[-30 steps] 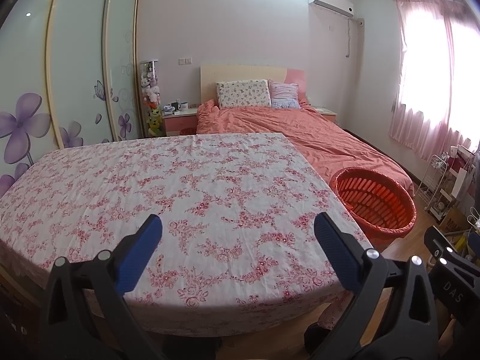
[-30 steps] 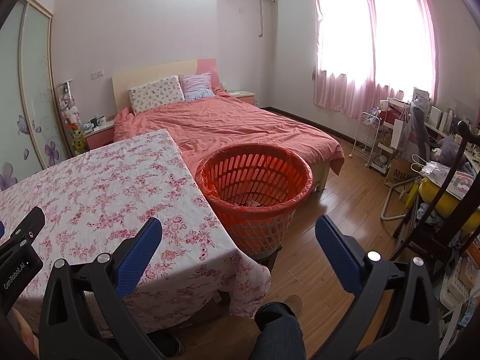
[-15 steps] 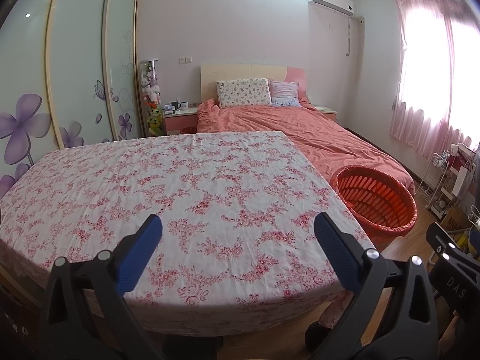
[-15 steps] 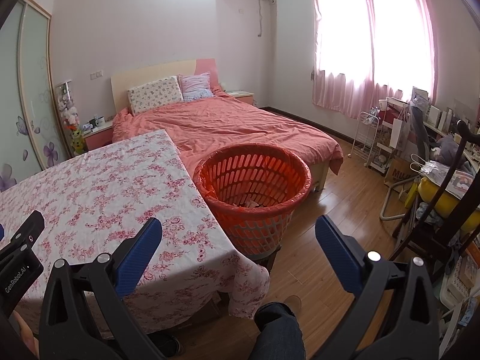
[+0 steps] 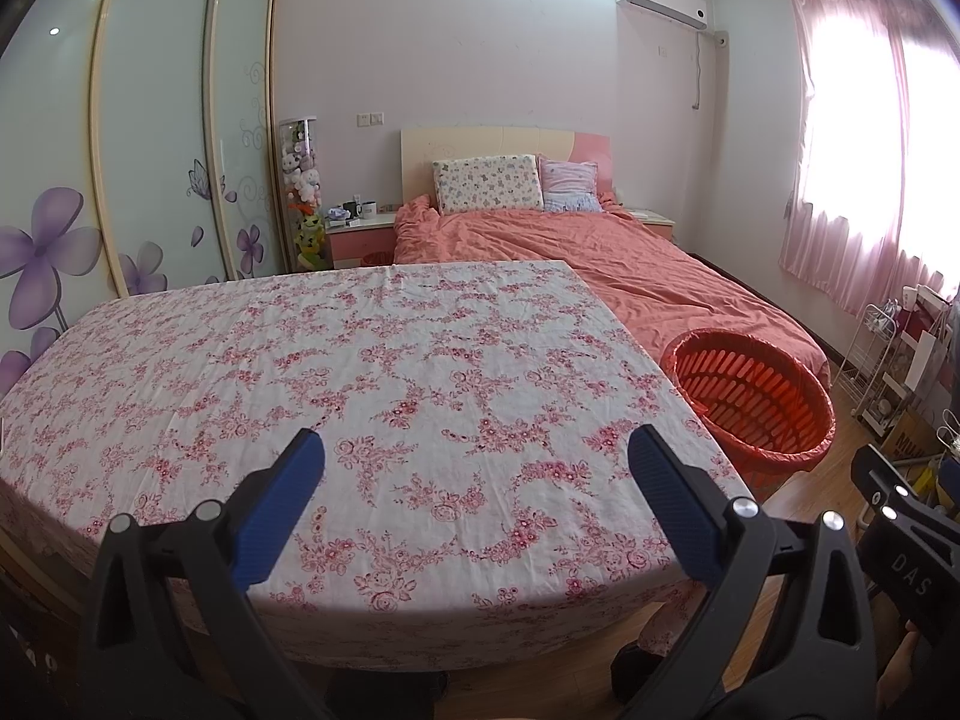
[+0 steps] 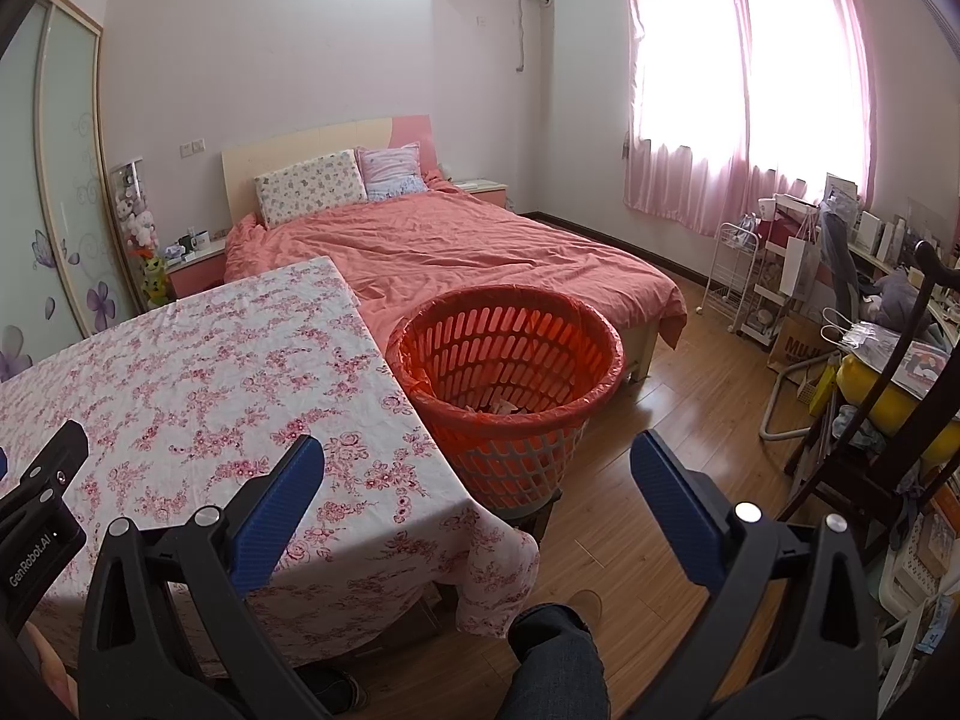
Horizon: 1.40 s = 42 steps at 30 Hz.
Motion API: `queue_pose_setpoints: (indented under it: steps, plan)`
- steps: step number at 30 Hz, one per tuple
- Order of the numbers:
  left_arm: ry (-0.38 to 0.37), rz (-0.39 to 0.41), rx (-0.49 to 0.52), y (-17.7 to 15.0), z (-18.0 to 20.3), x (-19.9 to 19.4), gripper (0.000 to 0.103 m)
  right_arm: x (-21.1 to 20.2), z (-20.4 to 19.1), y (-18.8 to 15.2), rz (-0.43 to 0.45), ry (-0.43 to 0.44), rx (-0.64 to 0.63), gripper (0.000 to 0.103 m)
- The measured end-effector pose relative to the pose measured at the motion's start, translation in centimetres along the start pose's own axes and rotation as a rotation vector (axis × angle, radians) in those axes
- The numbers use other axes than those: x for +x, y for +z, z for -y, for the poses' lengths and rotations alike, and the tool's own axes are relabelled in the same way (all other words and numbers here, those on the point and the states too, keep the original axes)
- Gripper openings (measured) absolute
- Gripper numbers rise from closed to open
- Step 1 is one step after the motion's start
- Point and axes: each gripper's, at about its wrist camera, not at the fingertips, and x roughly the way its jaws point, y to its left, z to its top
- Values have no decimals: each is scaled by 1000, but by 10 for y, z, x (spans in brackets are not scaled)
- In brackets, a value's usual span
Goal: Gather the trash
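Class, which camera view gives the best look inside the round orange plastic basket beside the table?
The right wrist view: the round orange plastic basket sits near centre, with scraps visible at its bottom. The left wrist view shows it at the right, its bottom hidden by the near wall.

Table (image 5: 372,372) draped in pink-flowered cloth (image 6: 198,360).
Stands on wooden floor (image 6: 648,450), with orange basket (image 6: 510,384) just beside its right edge.

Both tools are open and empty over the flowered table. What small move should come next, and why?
Probably sweep the cameras to search for trash. The left tool and right tool hold nothing, the tablecloth shows no litter, and the orange basket already holds scraps.
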Motion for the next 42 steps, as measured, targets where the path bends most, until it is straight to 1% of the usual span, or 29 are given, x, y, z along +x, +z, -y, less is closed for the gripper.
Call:
queue_pose_setpoints:
  steps: [42]
  plan:
    - [3,-6,3,-3,0,1,99,1,0,2,-4,0,-2,101]
